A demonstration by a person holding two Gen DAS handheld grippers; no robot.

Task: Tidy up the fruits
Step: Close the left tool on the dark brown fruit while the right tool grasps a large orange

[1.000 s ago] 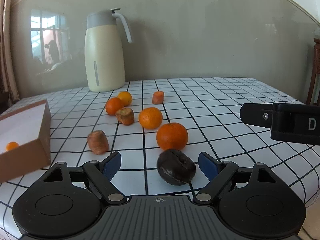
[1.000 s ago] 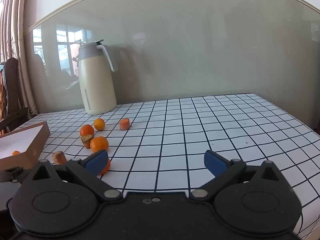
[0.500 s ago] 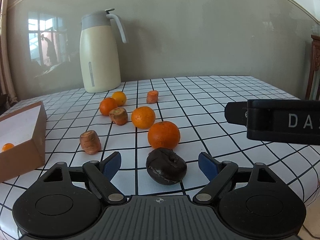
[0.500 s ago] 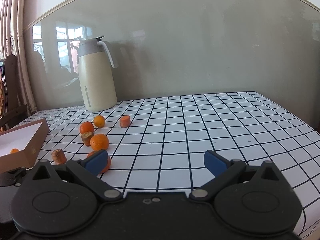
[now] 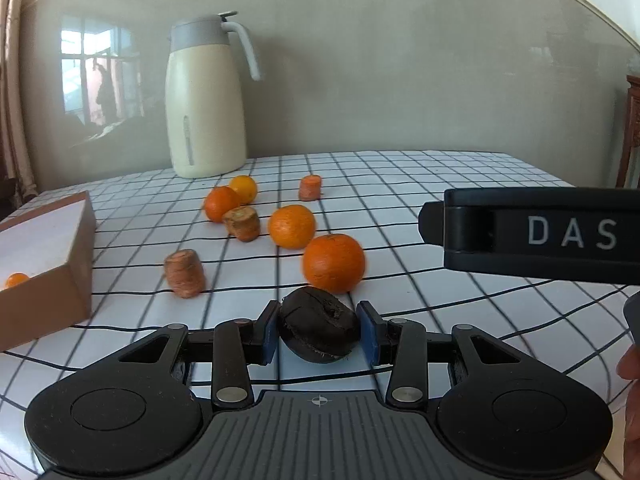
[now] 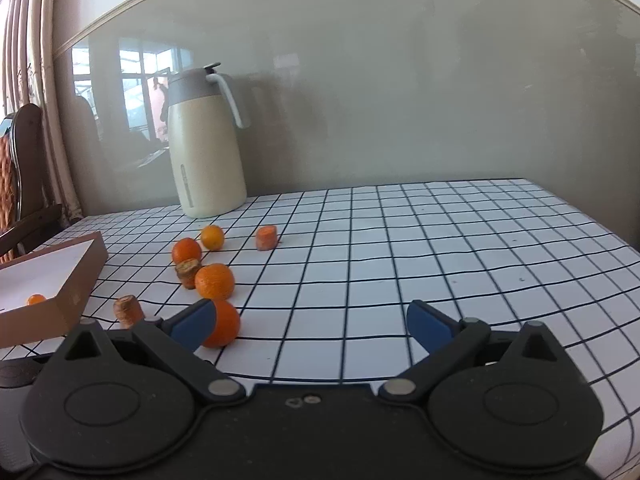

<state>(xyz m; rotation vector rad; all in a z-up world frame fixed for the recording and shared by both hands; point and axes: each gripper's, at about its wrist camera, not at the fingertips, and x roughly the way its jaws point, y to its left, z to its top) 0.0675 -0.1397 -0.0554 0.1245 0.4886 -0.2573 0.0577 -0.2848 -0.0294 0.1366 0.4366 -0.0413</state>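
My left gripper is shut on a dark, wrinkled round fruit, with both blue pads against its sides just above the checked tablecloth. Several oranges lie beyond it, the nearest just behind the dark fruit, another further back. Carrot stubs lie among them. A brown box at the left holds one small orange. My right gripper is open and empty over the cloth; its left pad stands in front of the nearest orange. Its body shows at the right of the left wrist view.
A cream thermos jug stands at the back against the grey wall. The box also shows in the right wrist view, with a wooden chair beyond it. The table edge runs at the far right.
My left gripper has closed on the dark fruit, which lay loose between open jaws before. The right gripper has stayed open and has drifted a little further in from the right.
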